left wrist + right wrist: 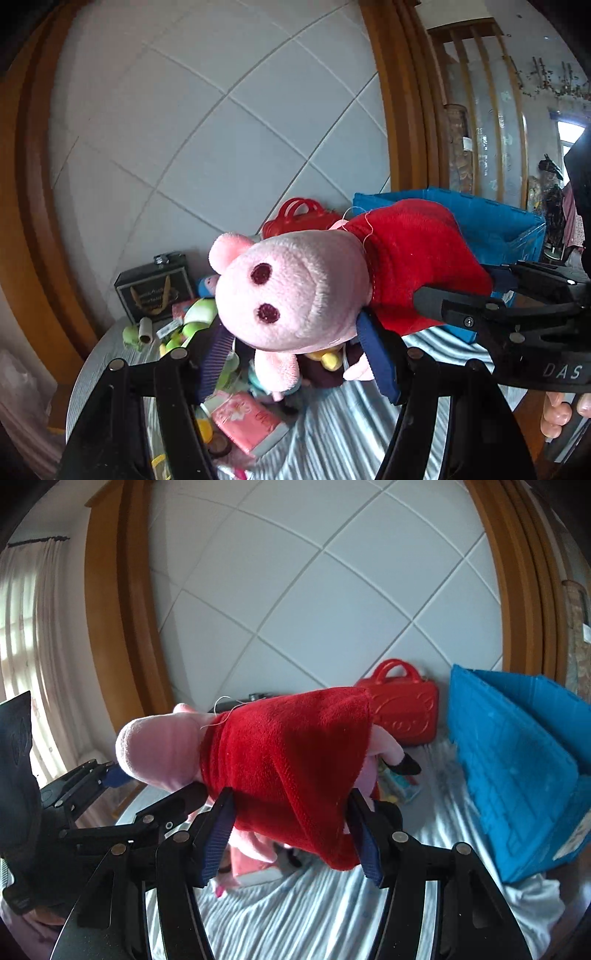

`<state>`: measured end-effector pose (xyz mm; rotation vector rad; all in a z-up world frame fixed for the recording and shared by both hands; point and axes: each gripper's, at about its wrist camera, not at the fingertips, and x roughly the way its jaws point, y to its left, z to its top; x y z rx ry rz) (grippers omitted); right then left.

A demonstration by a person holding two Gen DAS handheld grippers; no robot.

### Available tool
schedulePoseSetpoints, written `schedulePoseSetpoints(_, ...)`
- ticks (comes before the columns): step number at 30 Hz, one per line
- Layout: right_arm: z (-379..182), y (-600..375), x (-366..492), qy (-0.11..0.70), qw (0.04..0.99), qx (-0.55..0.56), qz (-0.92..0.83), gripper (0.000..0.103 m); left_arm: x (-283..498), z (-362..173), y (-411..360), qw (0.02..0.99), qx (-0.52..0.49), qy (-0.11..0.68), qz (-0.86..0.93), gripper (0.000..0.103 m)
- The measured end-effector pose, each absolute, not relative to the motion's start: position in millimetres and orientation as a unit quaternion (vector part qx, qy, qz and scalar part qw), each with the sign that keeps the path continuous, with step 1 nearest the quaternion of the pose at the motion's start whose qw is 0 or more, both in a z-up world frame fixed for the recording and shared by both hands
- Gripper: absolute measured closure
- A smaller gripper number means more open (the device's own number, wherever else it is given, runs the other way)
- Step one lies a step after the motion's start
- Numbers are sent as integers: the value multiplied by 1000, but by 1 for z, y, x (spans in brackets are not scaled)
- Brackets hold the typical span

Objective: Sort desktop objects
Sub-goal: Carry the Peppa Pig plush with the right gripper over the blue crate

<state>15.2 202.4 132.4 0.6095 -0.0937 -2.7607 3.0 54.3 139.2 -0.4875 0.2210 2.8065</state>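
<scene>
A pink plush pig in a red dress (295, 280) is held in the air above the table by both grippers. My left gripper (295, 354) is shut on the pig's pink head. My right gripper (291, 823) is shut on the red dress (291, 749); it also shows in the left wrist view (458, 306), coming in from the right. The left gripper shows in the right wrist view (110, 771) at the pig's head (159, 749). The pig's legs (391, 753) hang to the right.
An open blue crate (517, 760) stands at the right on the striped cloth (295, 904). A red plastic case (402, 709) leans on the tiled wall. Below lie a pink tissue pack (247, 417), a black box (155, 291), green toys (195, 317) and other small items.
</scene>
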Motion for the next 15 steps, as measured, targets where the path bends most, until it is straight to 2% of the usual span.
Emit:
schedulePoseSetpoints(8, 186, 381, -6, -36, 87, 151, -984, 44, -45, 193, 236, 209, -103, 91, 968, 37)
schedulePoseSetpoints(15, 206, 540, -35, -29, 29, 161, -986, 44, -97, 213, 402, 260, -102, 89, 956, 37)
